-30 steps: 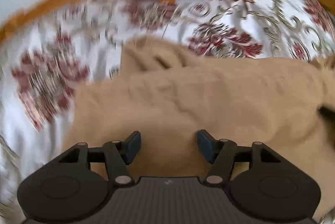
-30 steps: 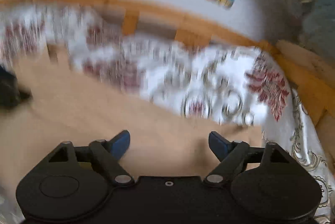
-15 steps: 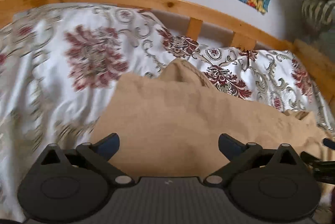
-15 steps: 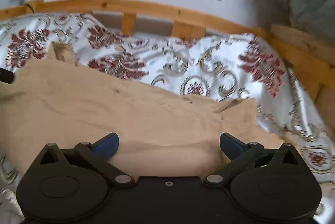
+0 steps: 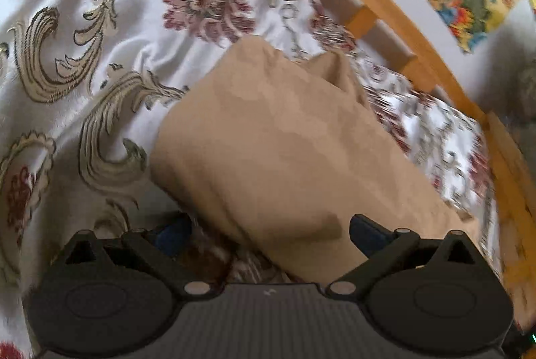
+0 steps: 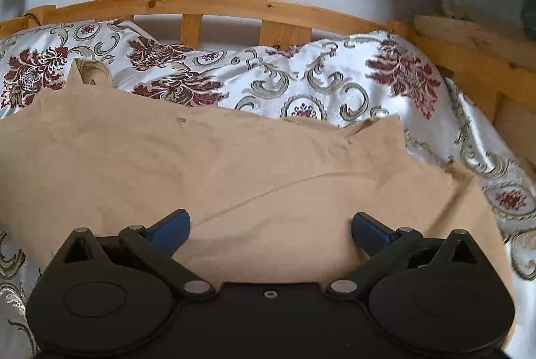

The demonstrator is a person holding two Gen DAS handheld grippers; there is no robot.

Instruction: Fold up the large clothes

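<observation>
Both grippers angle down over the tan cloth (image 6: 234, 164). The left gripper (image 5: 268, 233), rolled sideways, gapes wide at its corner. The right gripper (image 6: 269, 226) gapes wide above its middle, gripping nothing.

Wooden rail (image 6: 214, 2) beyond open bedspread (image 6: 335, 84)

Both grippers' jaws spread wide since a second ago. Left gripper (image 5: 268, 233) rolled, shifted to the tan cloth's (image 5: 278, 141) end. Blur gone in right view.

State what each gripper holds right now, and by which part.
Nothing is held. The left gripper and right gripper have just been opening and stand wide above the tan garment, pads clear of the cloth.
</observation>
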